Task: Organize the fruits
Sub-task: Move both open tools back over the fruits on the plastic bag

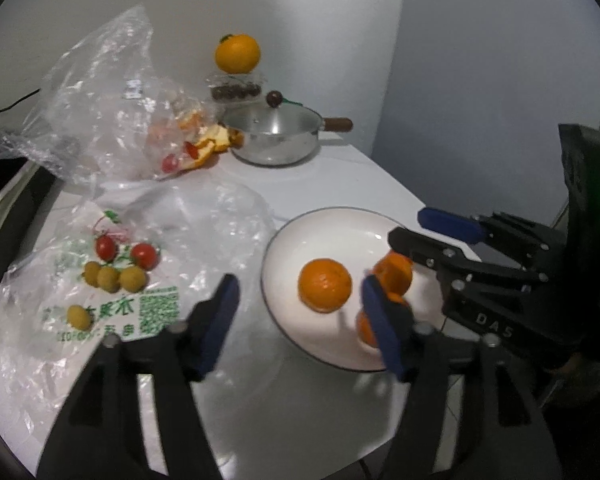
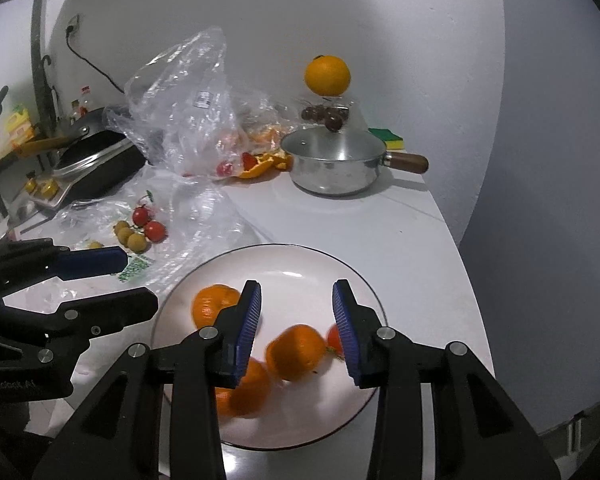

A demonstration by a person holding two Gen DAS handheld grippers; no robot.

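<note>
My worry is the oranges [image 2: 296, 352] already on the white plate [image 2: 364, 280]: they lie loose and close together near the counter's [image 2: 400, 232] right edge, so a careless sweep of my right gripper [image 2: 296, 328] could knock one rolling off the plate and over that edge. That gripper hovers low above the plate, fingers spread wide with nothing between them. My left gripper [image 1: 300, 320] hangs over the plate's left rim, also spread and empty, pointing toward the back of the counter. The small fruits still to sort, cherry tomatoes [image 1: 126, 252] and yellowish round ones [image 1: 114, 278], sit on the crinkled plastic bag [image 1: 160, 308] toward the counter's left side; that slippery film could drag along with a pinch.
</note>
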